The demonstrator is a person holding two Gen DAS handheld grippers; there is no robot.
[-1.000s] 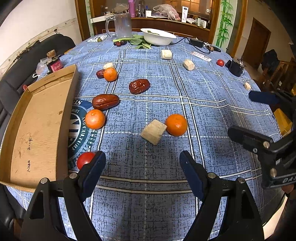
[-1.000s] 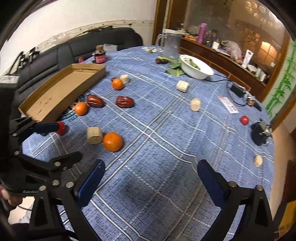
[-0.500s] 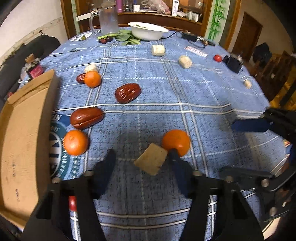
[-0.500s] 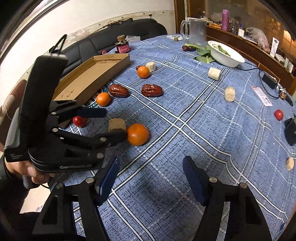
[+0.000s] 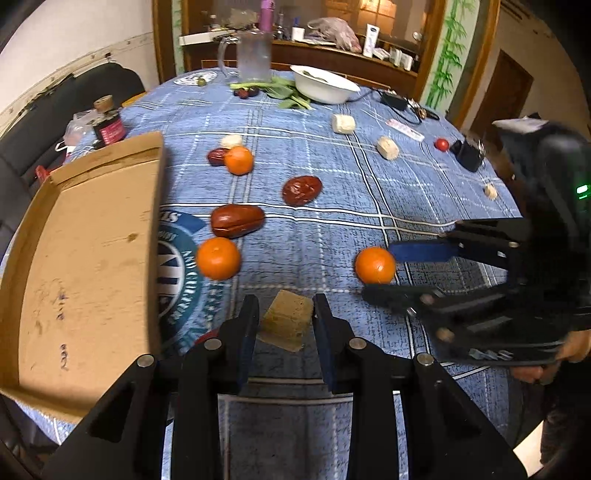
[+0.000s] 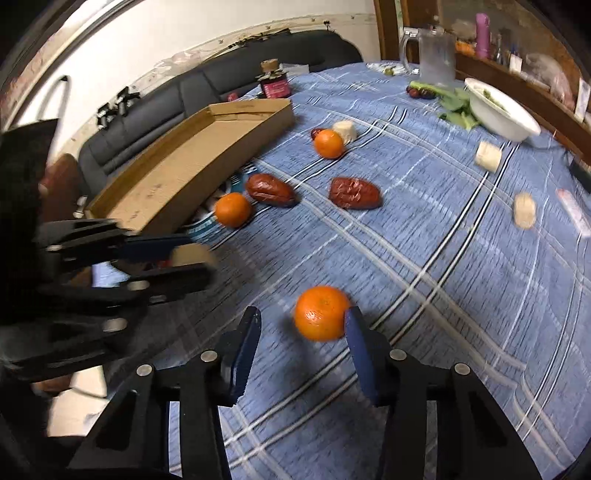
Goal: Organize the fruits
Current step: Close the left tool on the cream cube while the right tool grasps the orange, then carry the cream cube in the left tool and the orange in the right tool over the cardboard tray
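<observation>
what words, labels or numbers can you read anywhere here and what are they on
Round blue-and-white emblem printed on the tablecloth: curved white lettering, partly hidden by the cardboard tray, not readable as words.
Cardboard tray floor: dark handwritten marks, too faint to read.
Red-labelled jar: label too small to read.
White tube on the sideboard: print too small to read.
White card on the tablecloth: too blurred to read.
</observation>
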